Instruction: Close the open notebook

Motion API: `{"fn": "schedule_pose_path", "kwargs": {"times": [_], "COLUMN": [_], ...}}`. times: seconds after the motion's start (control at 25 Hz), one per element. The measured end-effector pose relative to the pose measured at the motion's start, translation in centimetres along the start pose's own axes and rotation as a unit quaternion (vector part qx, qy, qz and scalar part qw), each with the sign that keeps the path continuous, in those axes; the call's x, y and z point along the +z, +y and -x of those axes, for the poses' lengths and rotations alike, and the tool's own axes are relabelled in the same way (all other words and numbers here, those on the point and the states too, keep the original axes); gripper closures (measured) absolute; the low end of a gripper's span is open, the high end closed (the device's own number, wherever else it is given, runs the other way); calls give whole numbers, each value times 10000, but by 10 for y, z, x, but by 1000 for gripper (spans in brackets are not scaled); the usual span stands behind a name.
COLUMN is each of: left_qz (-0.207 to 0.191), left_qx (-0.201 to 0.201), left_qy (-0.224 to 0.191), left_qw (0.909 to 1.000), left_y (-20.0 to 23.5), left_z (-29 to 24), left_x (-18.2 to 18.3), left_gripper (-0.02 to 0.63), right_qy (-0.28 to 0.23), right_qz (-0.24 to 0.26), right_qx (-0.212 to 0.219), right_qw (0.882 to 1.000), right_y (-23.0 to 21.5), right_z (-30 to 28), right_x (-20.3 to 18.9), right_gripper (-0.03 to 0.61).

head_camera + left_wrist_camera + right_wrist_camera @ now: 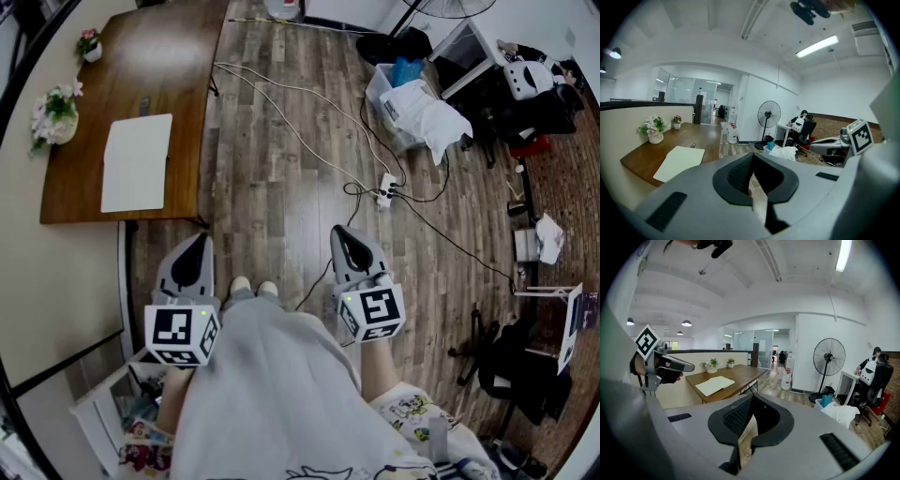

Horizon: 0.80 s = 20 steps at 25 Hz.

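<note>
Wood-plank floor (272, 187) runs through an open office, with a brown table (178, 56) at the far left against a cream wall. On the table's near end the notebook (137, 161) lies open and flat, white pages up. Just beyond it sits a small dark object (143, 106), and two pots of flowers (56, 114) stand along the table's left edge, one near and one far.

Both grippers are apart from the notebook. They are held low over the floor in front of the person's body, side by side and parallel, pointing forward and a little down. The left gripper (198, 240) has its tips near the table's near right corner in the head view. Its jaws are pressed together with nothing between them. In the right gripper view a hand (668, 375) is closed round its handle. The right gripper (339, 231) hangs level with it, its jaws likewise closed and empty. Each carries a cube (181, 333) with black-and-white square markers, which are patterns rather than letters.

White cables cross the floor to a power strip (384, 190). At the far right are a fan (829, 357) and a seated person (874, 369) at a desk. Print on the clothing at the head view's near edge is too small to read.
</note>
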<state>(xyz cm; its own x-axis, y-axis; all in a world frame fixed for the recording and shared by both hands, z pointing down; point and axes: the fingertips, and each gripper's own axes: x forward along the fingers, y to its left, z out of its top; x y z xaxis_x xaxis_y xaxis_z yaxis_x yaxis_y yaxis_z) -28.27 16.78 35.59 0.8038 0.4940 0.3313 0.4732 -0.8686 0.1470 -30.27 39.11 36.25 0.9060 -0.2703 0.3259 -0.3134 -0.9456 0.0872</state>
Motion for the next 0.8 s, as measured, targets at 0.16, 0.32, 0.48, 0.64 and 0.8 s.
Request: {"fn": "schedule_pose_path", "kwargs": {"times": [0.16,0.32,0.48,0.64,0.8], "left_qz": [-88,-17,94,144,161], "left_qx": [-93,-66,-51,-80,-69], "left_qy": [75,24,-36,10,-29], "left_qw": [9999,10000,9999,9999,9998], "left_y": [-9,-15,-19,-21,-12], "left_z": [-2,-4,-9,-21,-39], "left_x": [-4,-6,-7,-8,-5], "left_gripper": [611,609,609,556,492], "right_qy": [-45,-105,-235,-238,-306], "right_qz": [-40,-259,-381,-513,-716], "right_qx": [-59,-40,-50,130,299], "right_qw": [10000,9996,9990,9983,9965], "right_y": [-10,-21,-33,-37,-38], "right_z": [9,16,20,12,-9], "right_x": [0,-6,-10,-10,-9], "right_gripper": [580,577,572,490,442]}}
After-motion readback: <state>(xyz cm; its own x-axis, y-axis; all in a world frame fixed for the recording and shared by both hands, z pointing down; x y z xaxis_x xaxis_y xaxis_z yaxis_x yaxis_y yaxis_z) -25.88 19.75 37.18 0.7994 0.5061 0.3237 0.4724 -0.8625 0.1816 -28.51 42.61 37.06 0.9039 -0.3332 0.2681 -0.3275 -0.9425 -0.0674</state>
